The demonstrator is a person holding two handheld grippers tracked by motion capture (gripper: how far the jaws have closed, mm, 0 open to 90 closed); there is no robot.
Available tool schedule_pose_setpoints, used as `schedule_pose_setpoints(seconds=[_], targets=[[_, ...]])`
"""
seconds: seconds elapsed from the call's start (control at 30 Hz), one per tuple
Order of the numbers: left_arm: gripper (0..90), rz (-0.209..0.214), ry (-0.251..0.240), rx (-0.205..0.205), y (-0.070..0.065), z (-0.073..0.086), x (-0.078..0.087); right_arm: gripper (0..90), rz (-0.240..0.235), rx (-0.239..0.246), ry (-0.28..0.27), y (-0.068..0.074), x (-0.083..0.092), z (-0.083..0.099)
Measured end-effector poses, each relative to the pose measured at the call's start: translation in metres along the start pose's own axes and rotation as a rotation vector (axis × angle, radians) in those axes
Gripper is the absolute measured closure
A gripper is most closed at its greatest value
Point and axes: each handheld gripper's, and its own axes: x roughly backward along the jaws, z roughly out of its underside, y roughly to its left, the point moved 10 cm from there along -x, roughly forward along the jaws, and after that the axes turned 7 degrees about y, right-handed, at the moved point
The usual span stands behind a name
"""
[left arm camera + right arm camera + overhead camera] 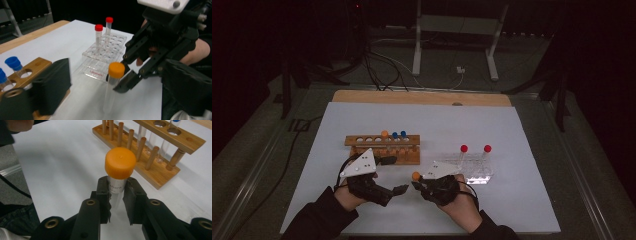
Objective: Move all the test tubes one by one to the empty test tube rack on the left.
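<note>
My right gripper (117,195) is shut on an upright clear tube with an orange cap (120,162), gripping it just below the cap. In the high view that tube (416,176) stands near the table's front middle, held by the right gripper (419,185). The left gripper (396,175) is open, and its jaws point right toward the tube from close by with nothing between them. In the left gripper view the tube (113,85) stands upright, with its lower end close to the white table. The right gripper's fingers (127,83) clamp it from the right.
A wooden rack (382,146) behind the left gripper holds one orange-capped and two blue-capped tubes. A clear plastic rack (474,172) at the right holds two red-capped tubes (99,35). The white sheet (437,120) covers the table.
</note>
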Motion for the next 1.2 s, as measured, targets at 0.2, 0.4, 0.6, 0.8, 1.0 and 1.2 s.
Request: schedule_pose_setpoints(seconds=[0.2,0.4,0.6,0.8,1.0,1.2], targets=[[26.0,-0.012,0.006,-0.009,0.0,-0.001,-0.008,74.7,-0.015,0.01,0.001,0.006,-0.002,0.0],[44.3,0.023,0.026,-0.02,-0.006,0.001,-0.018,74.7,-0.021,0.013,0.0,0.008,-0.002,-0.001],[58.4,0.022,0.066,-0.045,-0.008,0.007,-0.026,74.7,-0.022,0.014,-0.005,0.009,-0.001,-0.002],[68.6,0.021,0.085,-0.05,-0.007,0.011,-0.031,74.7,-0.023,0.013,-0.007,0.009,0.0,-0.002],[71.7,0.008,0.084,-0.066,-0.006,0.01,-0.03,74.6,-0.021,0.01,-0.014,0.009,0.001,-0.003],[71.9,0.003,0.081,-0.074,-0.004,0.007,-0.025,69.0,-0.052,-0.004,-0.046,0.009,0.002,-0.006]])
